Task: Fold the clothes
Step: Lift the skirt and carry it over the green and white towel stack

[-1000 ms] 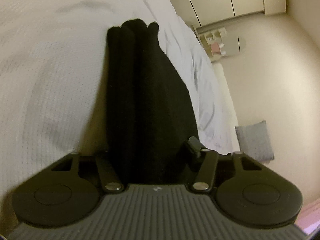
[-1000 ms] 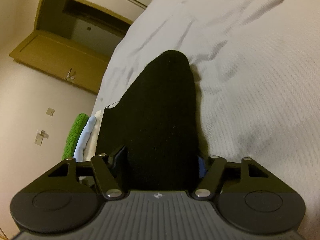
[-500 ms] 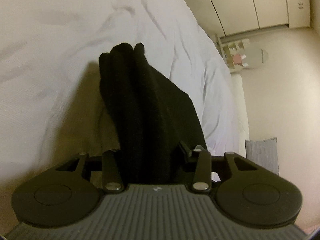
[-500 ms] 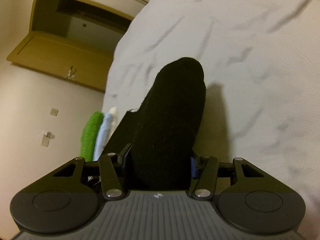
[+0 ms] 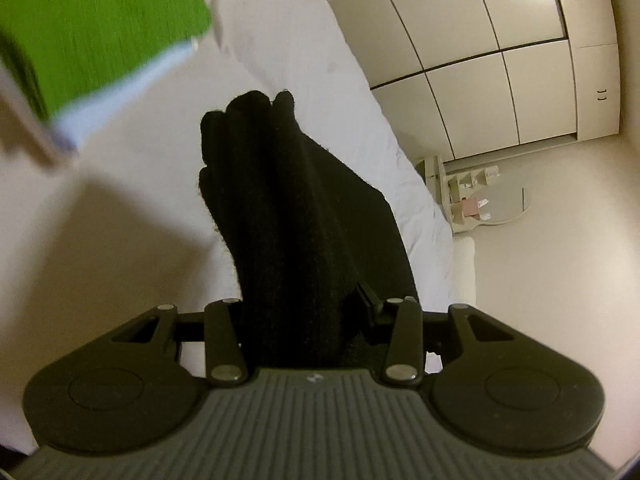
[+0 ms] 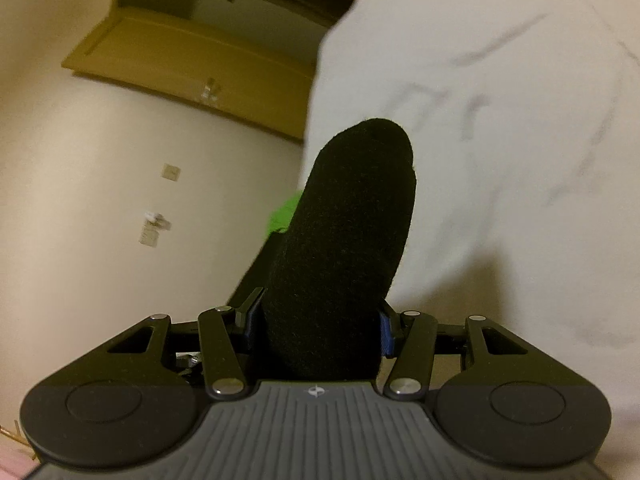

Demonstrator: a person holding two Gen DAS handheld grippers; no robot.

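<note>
Gripping black garment (image 5: 304,216) in both claws | green stack (image 5: 92,20) beside | bed edge (image 5: 400,152) near

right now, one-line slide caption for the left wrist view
Left hand-held gripper clamps bunched black garment above white bed, folded green stack behind.

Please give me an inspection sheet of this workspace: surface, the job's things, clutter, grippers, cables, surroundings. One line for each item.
Surface: white bedspread, wrinkled.
Job's things: black garment, bunched and thick, gripped in both views.
Clutter: green folded cloth stacked on a pale blue one, blurred.
Grippers: left gripper shut on the black garment; right gripper shut on it too. Both sets of jaws have just been closing on the fabric.
Cables: nothing seen.
Surroundings: white wardrobe doors, small shelf unit on the floor, open wooden door.
</note>
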